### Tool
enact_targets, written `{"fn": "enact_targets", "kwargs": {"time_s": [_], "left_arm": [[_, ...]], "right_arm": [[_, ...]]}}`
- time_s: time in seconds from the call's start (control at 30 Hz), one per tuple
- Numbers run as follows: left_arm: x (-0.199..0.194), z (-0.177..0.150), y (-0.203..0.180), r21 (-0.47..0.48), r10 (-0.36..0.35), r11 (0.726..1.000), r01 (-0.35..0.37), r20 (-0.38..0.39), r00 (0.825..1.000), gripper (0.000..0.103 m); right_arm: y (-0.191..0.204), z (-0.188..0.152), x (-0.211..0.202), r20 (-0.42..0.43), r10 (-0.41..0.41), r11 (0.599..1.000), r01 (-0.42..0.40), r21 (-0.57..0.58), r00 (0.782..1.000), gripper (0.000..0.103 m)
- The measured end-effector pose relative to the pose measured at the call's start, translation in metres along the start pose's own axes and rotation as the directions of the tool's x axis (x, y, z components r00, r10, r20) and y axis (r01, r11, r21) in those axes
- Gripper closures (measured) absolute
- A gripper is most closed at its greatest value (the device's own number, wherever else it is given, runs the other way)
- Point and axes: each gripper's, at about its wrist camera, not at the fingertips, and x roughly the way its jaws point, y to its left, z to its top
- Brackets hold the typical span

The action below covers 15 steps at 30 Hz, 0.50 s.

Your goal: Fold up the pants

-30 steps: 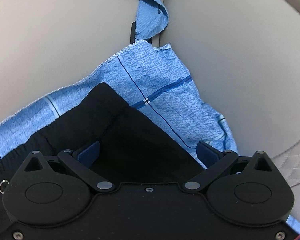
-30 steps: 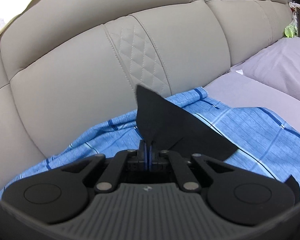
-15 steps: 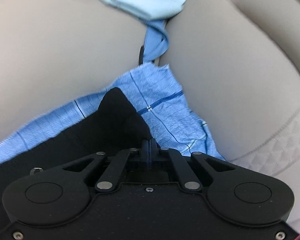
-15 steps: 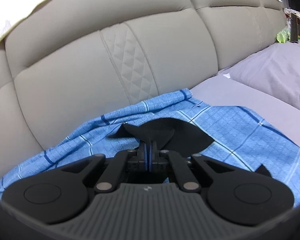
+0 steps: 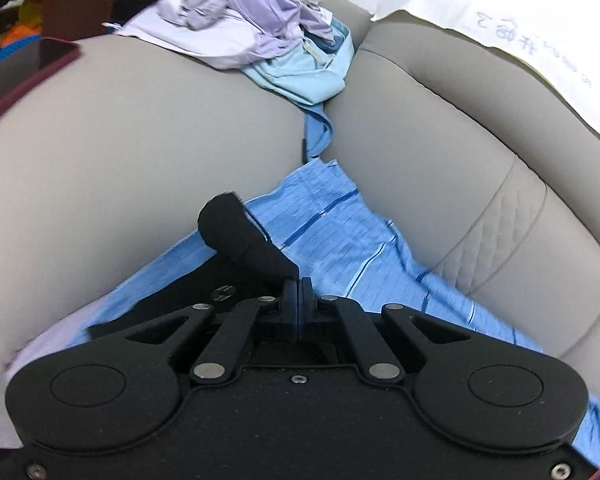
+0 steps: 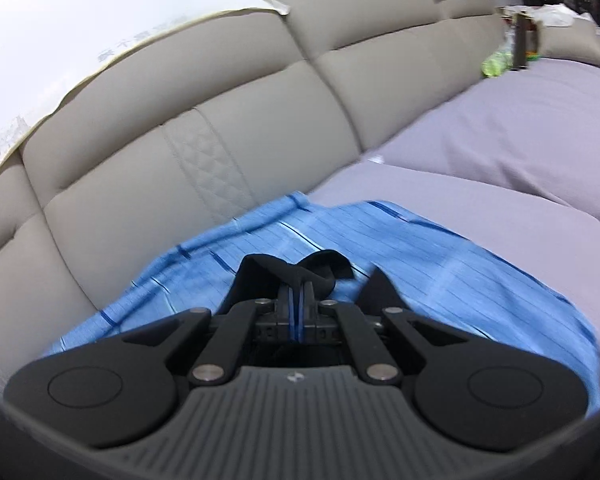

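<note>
Both claws are pressed together on the black pants: left claw (image 5: pixel 299 286) pinches a bunched corner (image 5: pixel 240 236), right claw (image 6: pixel 297 292) a fold (image 6: pixel 296 266), over the blue cloth (image 6: pixel 420 256)

Left gripper (image 5: pixel 299 286) — clamped on black pants (image 5: pixel 244 240) — over blue cloth (image 5: pixel 340 232)

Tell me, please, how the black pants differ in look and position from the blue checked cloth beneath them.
The black pants are plain and dark; the blue checked cloth is light blue with darker lines. The pants are pinched by the left gripper and right gripper; the cloth lies spread underneath. Both are soft fabric.
</note>
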Motion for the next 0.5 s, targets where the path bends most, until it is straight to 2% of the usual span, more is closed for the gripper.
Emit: {"fn": "enact_targets", "kwargs": {"time_s": [0.1,0.17,0.33,0.5], "left_arm": [[-0.023,-0.02,0.025,0.0,-0.003,1.0,0.003,0.007,1.0,0.102],[-0.028,-0.035,0.039,0.019,0.029,0.999,-0.029,-0.011,1.0,0.102],[-0.014,-0.065,0.068,0.01,0.128,0.992,-0.128,-0.132,0.983,0.102],[-0.005,-0.081,0.075,0.064,0.178,0.983,-0.169,-0.176,0.968,0.102]], "right_arm": [[-0.026,-0.018,-0.017,-0.008,-0.036,0.997,0.036,0.066,0.999,0.099],[-0.043,-0.034,-0.025,-0.024,-0.059,0.989,0.062,0.137,0.998,0.099],[-0.058,-0.071,-0.024,-0.095,-0.152,0.981,0.162,0.107,0.984,0.099],[-0.067,-0.076,-0.032,-0.091,-0.192,0.976,0.2,0.086,0.977,0.095]]}}
